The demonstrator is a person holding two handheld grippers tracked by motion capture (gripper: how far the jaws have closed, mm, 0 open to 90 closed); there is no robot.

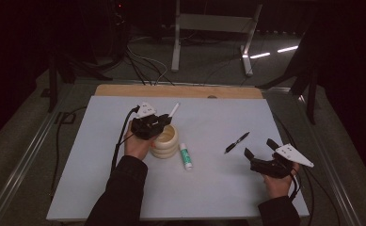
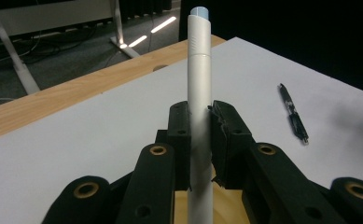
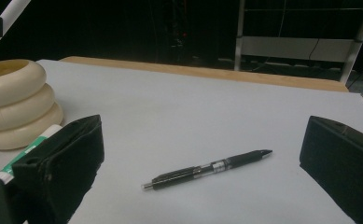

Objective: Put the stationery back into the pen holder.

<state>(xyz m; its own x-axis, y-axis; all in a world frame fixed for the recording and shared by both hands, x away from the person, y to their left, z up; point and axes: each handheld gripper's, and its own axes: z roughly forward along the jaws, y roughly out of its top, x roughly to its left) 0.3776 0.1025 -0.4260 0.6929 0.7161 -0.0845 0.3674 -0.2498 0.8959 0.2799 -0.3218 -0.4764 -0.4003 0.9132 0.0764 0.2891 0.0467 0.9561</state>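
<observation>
White pen [image 2: 200,88] sits pinched in our left gripper [image 2: 200,122] above the ringed cup [image 1: 165,140], not yet dropped in, while our right gripper [image 3: 202,154], jaws spread, faces the black pen [image 3: 207,169].

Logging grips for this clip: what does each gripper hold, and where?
Left gripper clamps the white cylindrical marker around its lower barrel. Right gripper stands open, holding nothing.

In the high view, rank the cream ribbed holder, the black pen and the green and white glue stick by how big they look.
1. Cream ribbed holder, clearly the largest.
2. Black pen and green and white glue stick: similar length; the stick looks thicker, so no firm order between them.
</observation>
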